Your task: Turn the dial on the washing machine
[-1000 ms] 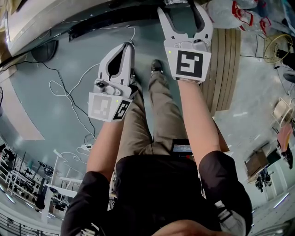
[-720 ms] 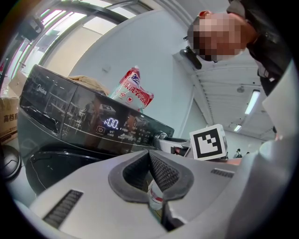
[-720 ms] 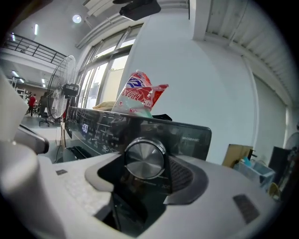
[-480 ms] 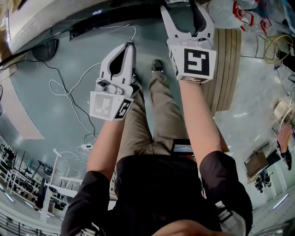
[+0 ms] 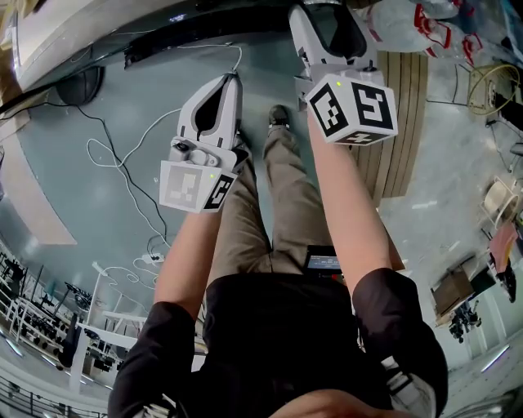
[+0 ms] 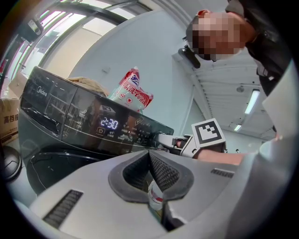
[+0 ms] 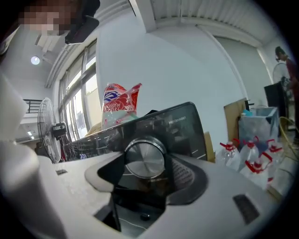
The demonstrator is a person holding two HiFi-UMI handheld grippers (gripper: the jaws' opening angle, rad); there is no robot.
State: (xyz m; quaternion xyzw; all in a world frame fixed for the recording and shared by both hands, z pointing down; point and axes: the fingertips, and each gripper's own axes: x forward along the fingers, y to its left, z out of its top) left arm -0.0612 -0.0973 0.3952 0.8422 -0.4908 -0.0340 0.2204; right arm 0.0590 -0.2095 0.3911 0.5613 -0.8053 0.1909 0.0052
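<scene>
The dark washing machine (image 6: 70, 126) fills the left gripper view, its display lit. Its round silver dial (image 7: 145, 156) shows close up in the right gripper view, sitting between my right gripper's (image 7: 144, 167) two pads, which close on its rim. In the head view my right gripper (image 5: 333, 15) reaches up to the machine's dark front edge (image 5: 204, 33), and the dial is hidden there. My left gripper (image 5: 231, 79) hangs lower and to the left over the floor, its jaws shut on nothing, pads (image 6: 161, 170) pressed together.
A red-and-white bag (image 6: 135, 93) lies on top of the machine. Cables (image 5: 122, 155) trail over the floor at left. A wooden pallet (image 5: 409, 98) lies to the right, with bottles (image 7: 247, 154) and plastic bags (image 5: 417, 20) beyond it. The person's legs stand below the grippers.
My right gripper has rolled clockwise at the panel, its marker cube swinging round and slightly right. The left gripper has stayed where it was.
</scene>
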